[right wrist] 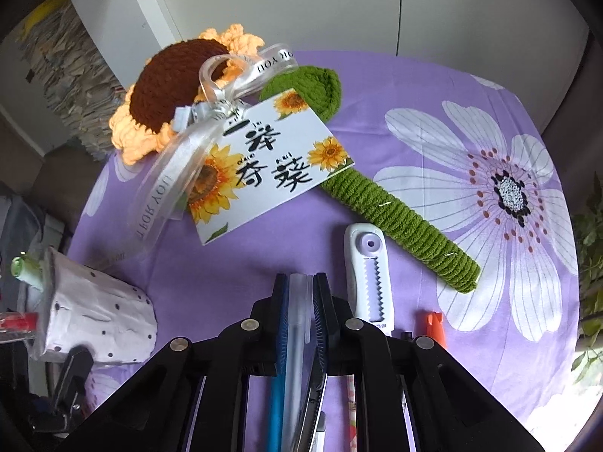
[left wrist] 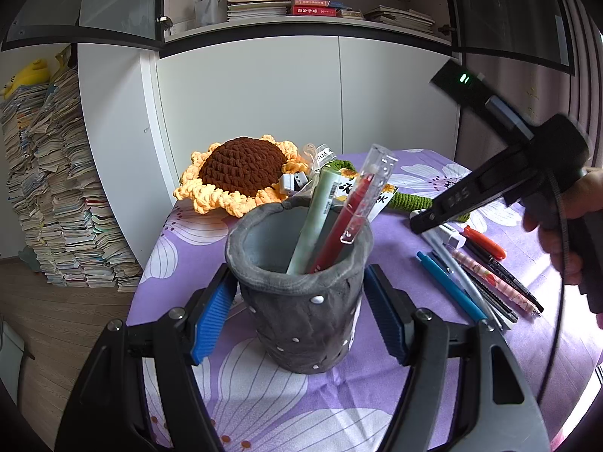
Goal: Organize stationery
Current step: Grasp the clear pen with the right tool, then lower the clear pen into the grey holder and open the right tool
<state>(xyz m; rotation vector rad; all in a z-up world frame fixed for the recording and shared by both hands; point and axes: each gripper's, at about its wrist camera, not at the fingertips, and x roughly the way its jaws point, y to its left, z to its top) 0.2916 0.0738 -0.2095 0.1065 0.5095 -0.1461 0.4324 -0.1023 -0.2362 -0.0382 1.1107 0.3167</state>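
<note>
Our right tongs [right wrist: 301,301] clamp a translucent pen [right wrist: 297,324] lying lengthwise between them on the tabletop [right wrist: 377,94]; our left tongs [left wrist: 301,316] grip the grey pen holder [left wrist: 301,301], off to the right tongs' left.

Crochet sunflower [right wrist: 169,86], sunflower card [right wrist: 264,165] on purple cloth [right wrist: 433,86].

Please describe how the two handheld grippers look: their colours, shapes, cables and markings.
Both are black. The left gripper has angular arms with silver pivot bolts and ribbed blue pads. The right gripper has a pistol-shaped handle, a thin black cable, and a rear box with a green light.
</note>
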